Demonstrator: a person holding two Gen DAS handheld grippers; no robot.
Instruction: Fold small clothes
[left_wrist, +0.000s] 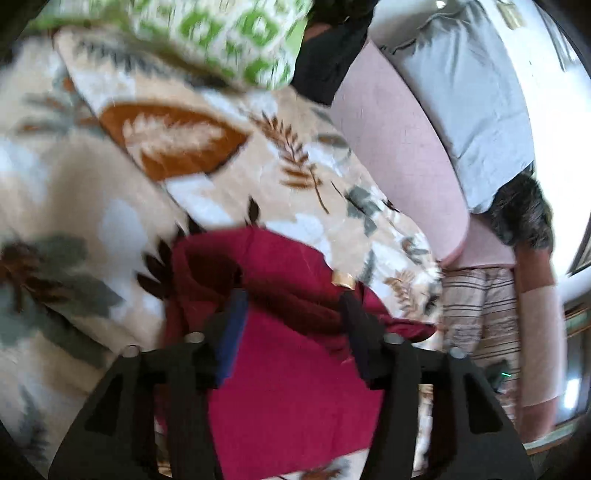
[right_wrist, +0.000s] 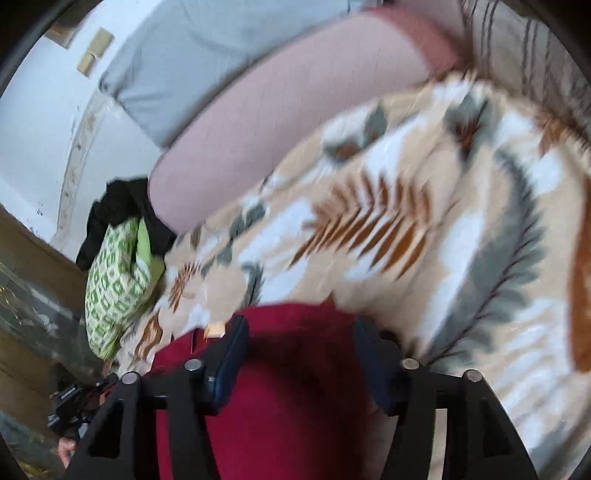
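A dark red garment (left_wrist: 295, 387) lies on a leaf-patterned blanket (left_wrist: 184, 147), bunched into folds at its far end, with a small tan label (left_wrist: 343, 280) near that edge. My left gripper (left_wrist: 293, 297) hovers over it, jaws apart; the cloth shows between and below the fingers without being pinched. In the right wrist view the same red garment (right_wrist: 288, 406) fills the lower middle, its label (right_wrist: 214, 328) just left of the fingers. My right gripper (right_wrist: 303, 323) stands open above its far edge on the blanket (right_wrist: 406, 221). Both views are blurred.
A green-and-white pillow (left_wrist: 229, 33) (right_wrist: 114, 291) and black cloth (left_wrist: 332, 48) (right_wrist: 118, 206) lie at one blanket edge. A pink bolster (left_wrist: 399, 147) (right_wrist: 277, 129) and grey pillow (left_wrist: 461, 92) (right_wrist: 184, 66) border the far side. Striped fabric (left_wrist: 476, 314) lies beyond the garment.
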